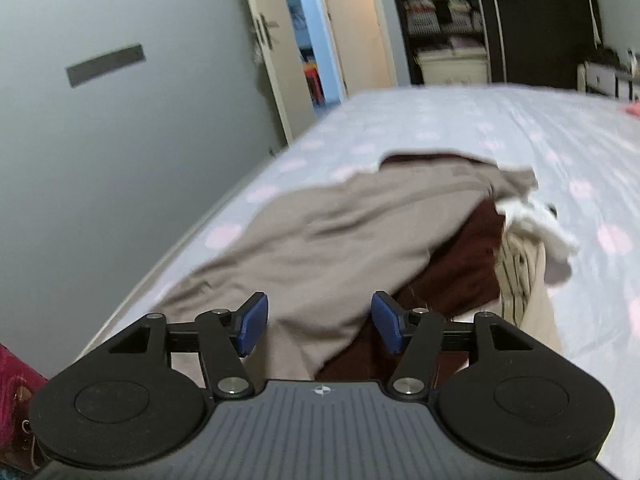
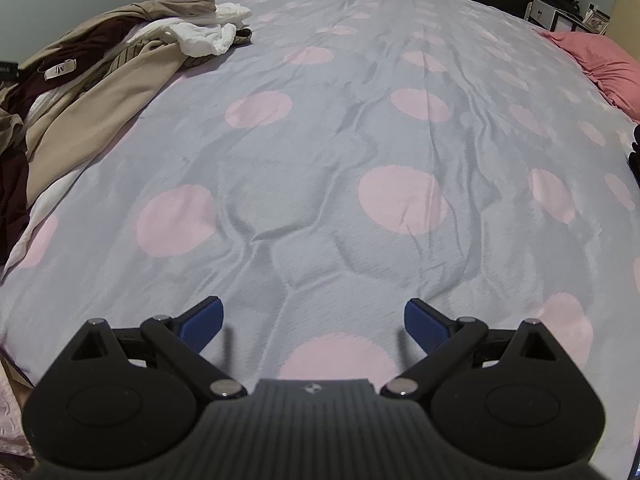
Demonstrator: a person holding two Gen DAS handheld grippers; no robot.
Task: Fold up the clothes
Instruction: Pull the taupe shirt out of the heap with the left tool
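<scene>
A pile of clothes lies on the bed: a beige garment [image 1: 320, 236] on top, a dark maroon one [image 1: 468, 268] under it, a striped tan piece [image 1: 516, 272] and white cloth [image 1: 540, 224]. My left gripper [image 1: 320, 326] is open just above the near end of the beige garment, holding nothing. In the right wrist view the same pile [image 2: 100, 68] sits at the far left of the bed, with a labelled maroon garment [image 2: 92, 46] and white cloth [image 2: 204, 36]. My right gripper [image 2: 314, 326] is open and empty over bare bedspread, well right of the pile.
The bed has a grey cover with pink dots [image 2: 360, 128]. A pink pillow [image 2: 600, 64] lies at its far right. A grey wall [image 1: 100, 152], a door [image 1: 276, 52] and an open wardrobe [image 1: 448, 28] stand beyond the bed's left edge.
</scene>
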